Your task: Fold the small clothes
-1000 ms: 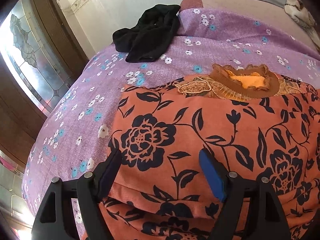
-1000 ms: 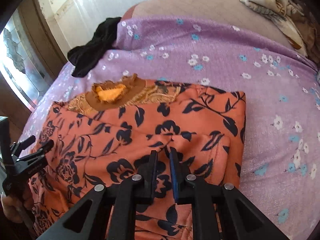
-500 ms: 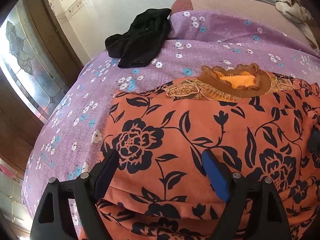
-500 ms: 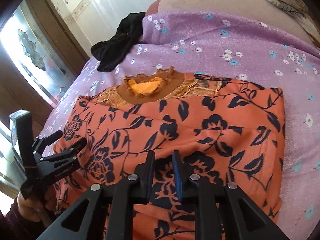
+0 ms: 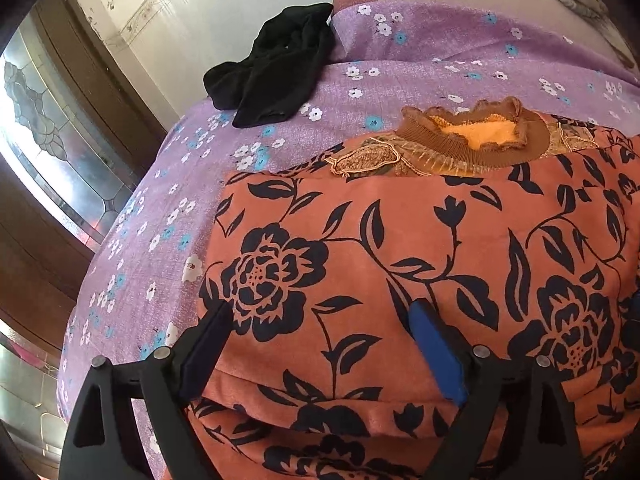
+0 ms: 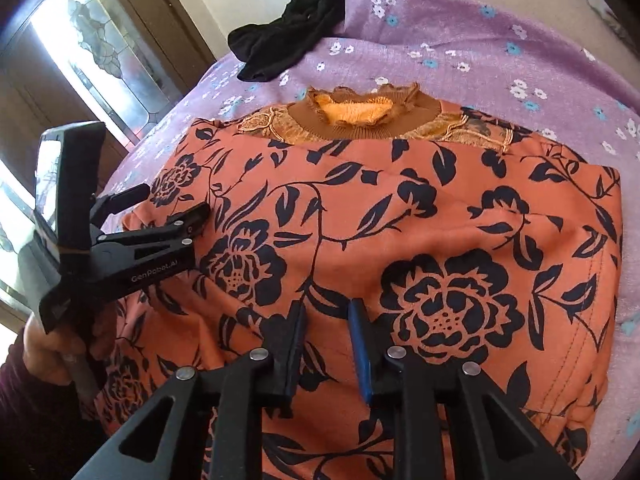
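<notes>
1. We saw the orange floral garment (image 5: pixel 420 240) spread flat on the bed (image 5: pixel 168 216), which wore a purple flowered sheet. Its brown ruffled collar (image 5: pixel 472 136) lay at the far end.
2. Our left gripper (image 5: pixel 320 332) hung over the garment's near left part. Its jaws stood wide and were opening, the fabric below and between them, the pads not pressing on it.
3. In the right wrist view the left gripper (image 6: pixel 176 204) sat at the garment's left edge, held by a hand (image 6: pixel 48 352) in a dark sleeve.
4. Our right gripper (image 6: pixel 326 316) hovered over the near middle of the garment, beside a large black flower print. Its jaws stood a little apart and were opening, and the cloth between them looked flat, not pinched.
5. The garment's right edge showed a stitched seam, with bare sheet just beyond it.
6. A black cloth (image 5: pixel 276 76) lay crumpled at the far left of the bed, well apart from the garment and both grippers.
</notes>
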The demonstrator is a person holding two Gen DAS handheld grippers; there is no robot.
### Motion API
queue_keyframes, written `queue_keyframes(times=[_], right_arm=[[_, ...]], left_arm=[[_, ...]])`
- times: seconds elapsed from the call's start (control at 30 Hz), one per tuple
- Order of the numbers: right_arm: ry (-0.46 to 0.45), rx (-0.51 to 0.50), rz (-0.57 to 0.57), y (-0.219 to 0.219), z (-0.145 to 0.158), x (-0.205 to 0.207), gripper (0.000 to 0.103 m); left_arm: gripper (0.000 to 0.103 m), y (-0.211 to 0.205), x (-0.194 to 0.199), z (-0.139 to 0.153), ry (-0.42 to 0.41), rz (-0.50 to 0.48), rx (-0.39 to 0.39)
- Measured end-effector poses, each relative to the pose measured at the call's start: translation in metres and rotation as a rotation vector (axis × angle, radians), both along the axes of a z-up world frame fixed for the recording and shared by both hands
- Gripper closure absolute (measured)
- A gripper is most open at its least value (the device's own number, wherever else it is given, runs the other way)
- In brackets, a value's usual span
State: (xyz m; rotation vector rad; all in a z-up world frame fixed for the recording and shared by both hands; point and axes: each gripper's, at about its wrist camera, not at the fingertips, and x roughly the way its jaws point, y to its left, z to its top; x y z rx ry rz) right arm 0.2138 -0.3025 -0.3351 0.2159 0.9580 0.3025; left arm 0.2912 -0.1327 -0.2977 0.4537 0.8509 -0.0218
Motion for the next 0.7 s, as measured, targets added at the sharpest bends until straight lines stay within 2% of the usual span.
queue_keyframes(times=[0.07,0.13,0.33,0.4,0.47,0.5,0.53,0.7], right_arm=[[0.024,0.034,-0.008,-0.007,0.006,-0.001,0.077],[0.012,0.072,-0.04,-0.018,0.013,-0.009,0.077],[-0.013,0.127,-0.201,-0.063,0.034,-0.043,0.077],[-0.032,0.173,-0.265,-0.08,0.04,-0.059,0.076],[-0.043,0.26,-0.333,-0.099,0.041,-0.079,0.062],[-0.043,0.298,-0.372,-0.107,0.039,-0.09,0.035],[-0.051,0.327,-0.41,-0.114,0.039,-0.101,0.022],[-0.041,0.425,-0.475,-0.138,0.034,-0.141,0.022]], left_arm=[[0.013,0.0,-0.001,0.003,0.0,-0.008,0.001],[0.013,0.005,-0.002,0.006,0.011,0.0,-0.029],[0.013,0.037,-0.02,0.019,0.019,0.044,-0.087],[0.013,0.05,-0.028,0.026,0.018,0.066,-0.115],[0.013,0.064,-0.039,0.031,0.009,0.078,-0.137],[0.013,0.072,-0.046,0.032,0.006,0.086,-0.14],[0.013,0.079,-0.051,0.033,0.008,0.096,-0.144],[0.013,0.119,-0.077,0.032,0.042,0.142,-0.167]])
